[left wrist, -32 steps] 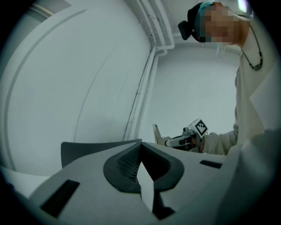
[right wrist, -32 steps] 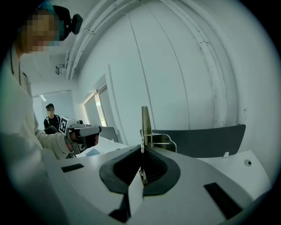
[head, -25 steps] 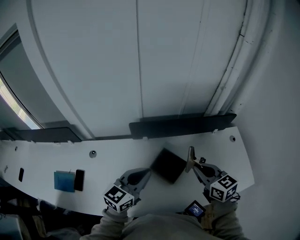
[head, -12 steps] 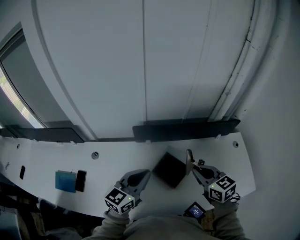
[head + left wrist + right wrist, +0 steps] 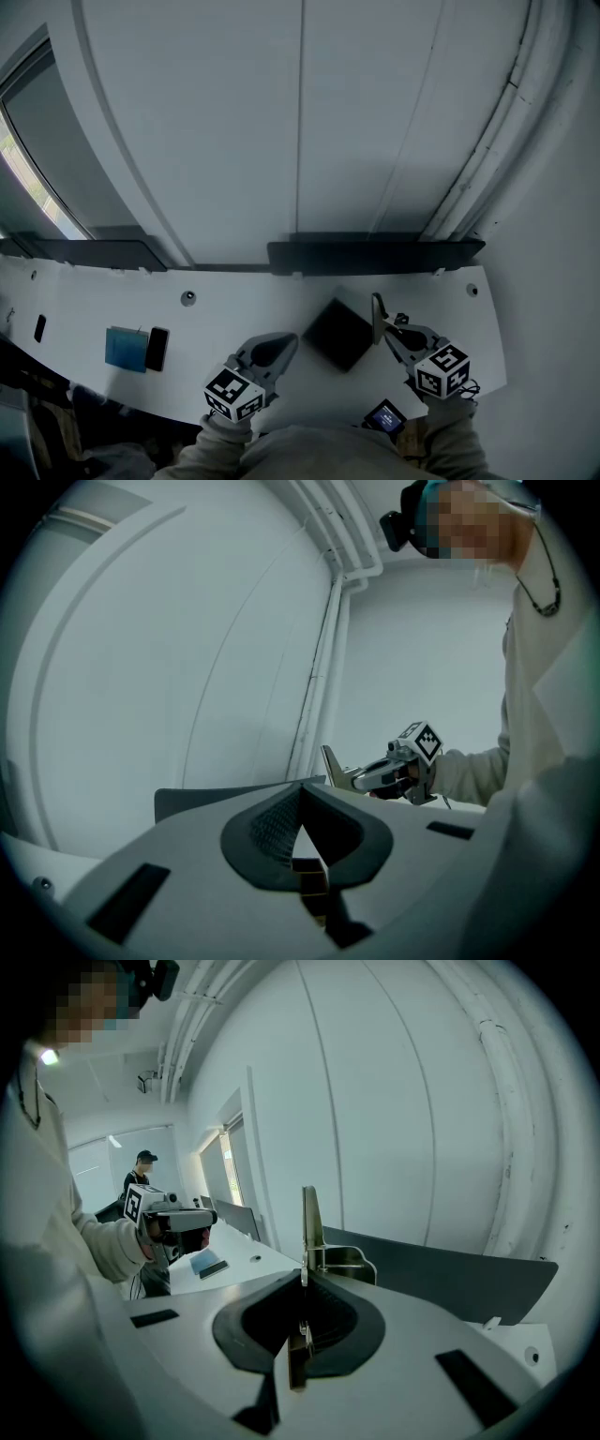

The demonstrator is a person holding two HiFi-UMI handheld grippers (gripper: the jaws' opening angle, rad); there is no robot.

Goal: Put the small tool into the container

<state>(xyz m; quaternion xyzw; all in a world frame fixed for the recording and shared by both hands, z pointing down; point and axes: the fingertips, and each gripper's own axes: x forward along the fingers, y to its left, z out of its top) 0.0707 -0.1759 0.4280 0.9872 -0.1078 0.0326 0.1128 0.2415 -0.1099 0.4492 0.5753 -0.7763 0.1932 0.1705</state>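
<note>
The right gripper (image 5: 301, 1288) has its 2 jaws clamped on the small metal tool (image 5: 310, 1227), held upright just beside the black container (image 5: 339, 333) over the white table (image 5: 234, 305); the left gripper (image 5: 300, 794) is closed on nothing.

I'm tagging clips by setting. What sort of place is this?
Probably an office or lab workspace: a long white desk against a white wall, dark divider panels along its back edge, a window at the left.
</note>
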